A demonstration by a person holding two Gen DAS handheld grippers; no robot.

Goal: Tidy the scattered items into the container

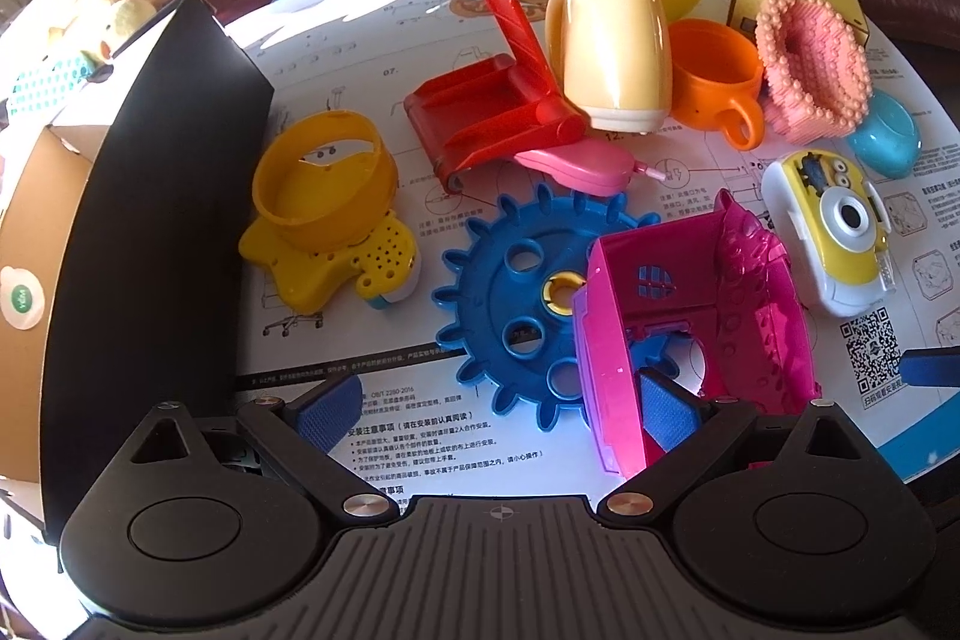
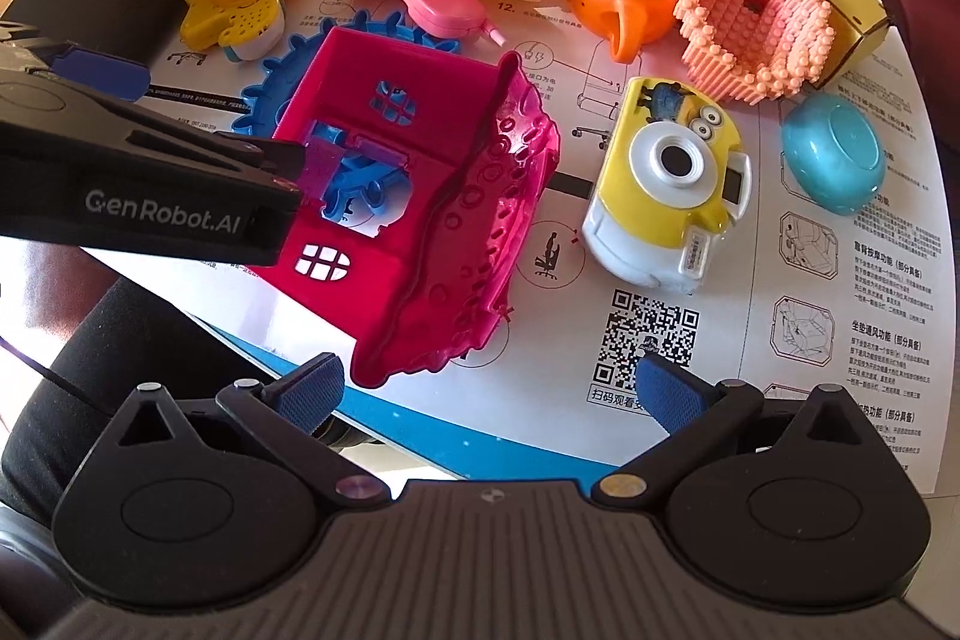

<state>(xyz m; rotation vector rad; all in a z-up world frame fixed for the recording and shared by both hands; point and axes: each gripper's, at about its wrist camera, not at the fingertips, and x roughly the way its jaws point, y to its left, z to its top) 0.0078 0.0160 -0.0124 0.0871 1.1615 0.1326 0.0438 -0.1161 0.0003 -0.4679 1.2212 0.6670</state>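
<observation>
The pink toy house point(image 1: 690, 316) lies on its side partly atop the blue gear point(image 1: 516, 292), just ahead of the left gripper point(image 1: 492, 406), jaws wide apart and empty. The right gripper point(image 2: 492, 394) hangs likewise spread, the house ahead-left, the Minion toy camera point(image 2: 666, 184) ahead-right.

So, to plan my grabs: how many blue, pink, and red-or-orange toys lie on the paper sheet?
Blue: 2 (blue plastic gear wheel, turquoise bowl)
Pink: 3 (magenta plastic house shell, pink toy phone, salmon brick-built basket)
Red or orange: 2 (red plastic folding tray, orange plastic cup)
Total: 7
</observation>
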